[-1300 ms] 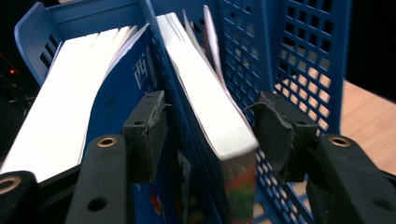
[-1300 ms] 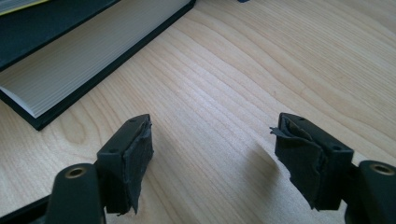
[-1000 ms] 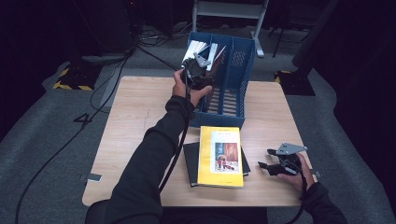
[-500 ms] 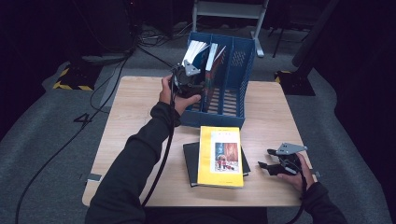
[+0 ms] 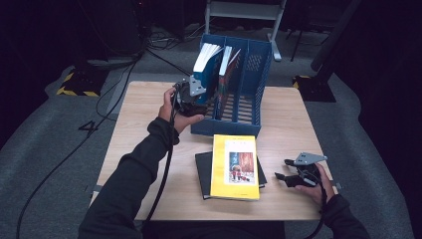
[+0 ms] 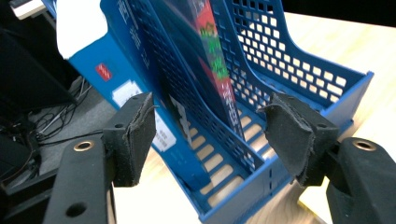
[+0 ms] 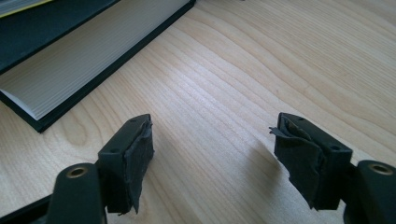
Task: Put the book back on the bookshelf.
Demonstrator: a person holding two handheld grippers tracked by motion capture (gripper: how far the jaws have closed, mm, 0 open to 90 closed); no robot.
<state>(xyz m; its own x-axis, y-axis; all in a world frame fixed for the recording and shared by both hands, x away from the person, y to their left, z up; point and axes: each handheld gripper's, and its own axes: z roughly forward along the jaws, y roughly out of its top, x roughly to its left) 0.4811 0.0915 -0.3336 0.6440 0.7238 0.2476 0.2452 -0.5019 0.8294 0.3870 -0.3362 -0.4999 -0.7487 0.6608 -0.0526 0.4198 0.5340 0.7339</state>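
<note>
left tongs wide, facing blue rack | right tongs wide, beside black book

Blue file rack at the table's far edge, perforated walls, slatted floor. Inside, blue-covered book with white page edges and a small red label; beside it a red cover with green lettering. Pale wood-grain table. Near the front edge, yellow book with a red-toned picture, atop a black book with cream pages. Black jaws on both grippers. Yellow-black hazard stripe on grey floor.
</note>
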